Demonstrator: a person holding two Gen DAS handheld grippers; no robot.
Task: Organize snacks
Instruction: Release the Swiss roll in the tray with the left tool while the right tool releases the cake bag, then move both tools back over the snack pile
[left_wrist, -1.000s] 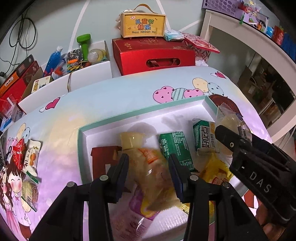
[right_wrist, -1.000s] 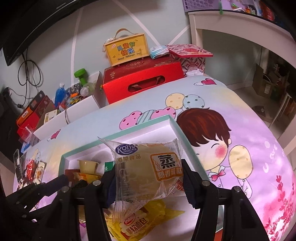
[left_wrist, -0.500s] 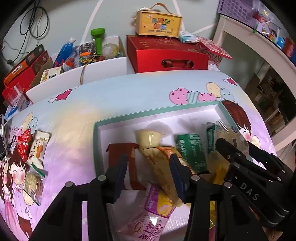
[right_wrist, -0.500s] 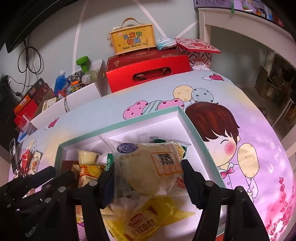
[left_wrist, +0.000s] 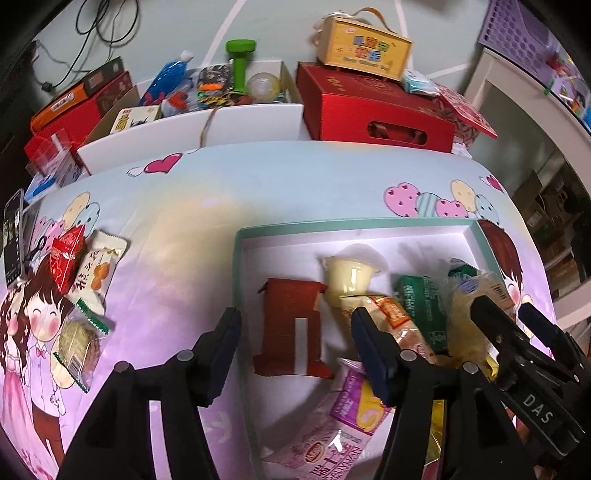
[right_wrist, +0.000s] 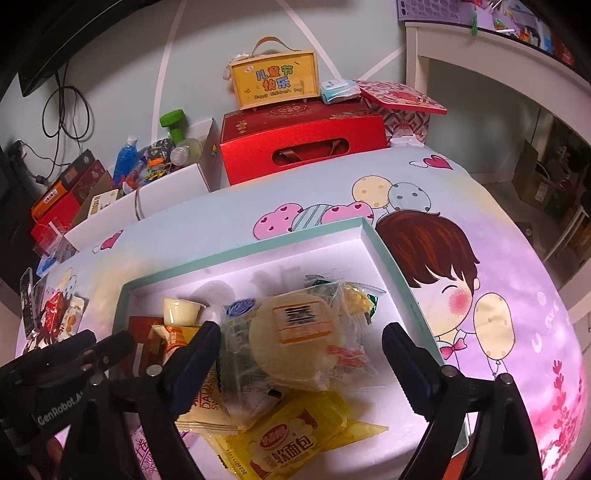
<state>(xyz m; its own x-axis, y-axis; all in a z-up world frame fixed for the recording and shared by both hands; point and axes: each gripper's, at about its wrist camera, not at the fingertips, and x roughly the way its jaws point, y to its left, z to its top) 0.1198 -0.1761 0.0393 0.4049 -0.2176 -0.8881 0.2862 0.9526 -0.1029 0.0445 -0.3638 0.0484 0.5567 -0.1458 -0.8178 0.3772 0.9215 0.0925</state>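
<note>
A white tray with a teal rim (left_wrist: 351, 225) (right_wrist: 240, 254) holds several snacks. My left gripper (left_wrist: 295, 350) is open and its jaws are still opening. A red-brown carton (left_wrist: 291, 328) lies flat between them, untouched, and the orange-wrapped packet (left_wrist: 391, 321) lies just right of its right finger. My right gripper (right_wrist: 301, 358) is open and also widening. Loose between its fingers, a clear-wrapped round cake (right_wrist: 295, 343) rests on other packets. A jelly cup (left_wrist: 349, 275) (right_wrist: 181, 310), a green packet (left_wrist: 421, 302) and a yellow bread packet (right_wrist: 291, 439) share the tray.
Loose snacks lie on the cartoon tablecloth left of the tray: a red packet (left_wrist: 66, 258), a white one (left_wrist: 98, 266), a clear one (left_wrist: 79, 343). Behind the table stand a red gift box (left_wrist: 369, 110), a yellow box (left_wrist: 365, 48) and a white carton of bottles (left_wrist: 192, 122).
The left gripper let go of the orange-wrapped packet, shifted left and widened. The right gripper released the clear-wrapped cake, which dropped into the tray, and its jaws spread apart.
</note>
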